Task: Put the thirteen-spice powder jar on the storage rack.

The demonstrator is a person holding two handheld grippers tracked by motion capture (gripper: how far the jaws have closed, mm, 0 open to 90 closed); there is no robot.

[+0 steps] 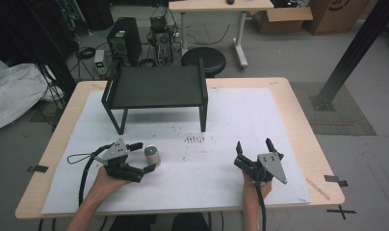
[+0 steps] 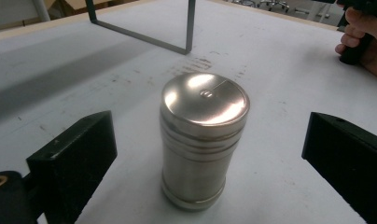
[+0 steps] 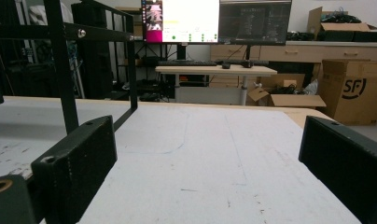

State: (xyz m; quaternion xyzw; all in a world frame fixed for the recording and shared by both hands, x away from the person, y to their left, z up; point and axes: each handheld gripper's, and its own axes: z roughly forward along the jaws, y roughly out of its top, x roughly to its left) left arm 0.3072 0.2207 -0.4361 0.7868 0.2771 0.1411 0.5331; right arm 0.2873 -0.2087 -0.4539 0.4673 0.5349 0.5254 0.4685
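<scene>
The canister (image 1: 152,155) stands on the desk (image 1: 284,103) between the left claw's (image 1: 143,157) jaws, before the rack (image 1: 155,87); the right claw (image 1: 254,146) sits well apart.

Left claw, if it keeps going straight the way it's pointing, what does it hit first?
Most likely the metal canister: it stands upright between the open jaws of the left claw, neither jaw touching it yet.

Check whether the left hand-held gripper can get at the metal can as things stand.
Probably yes. The can stands upright between the open jaws of the left hand-held gripper, with gaps on both sides and nothing between them and it.
</scene>
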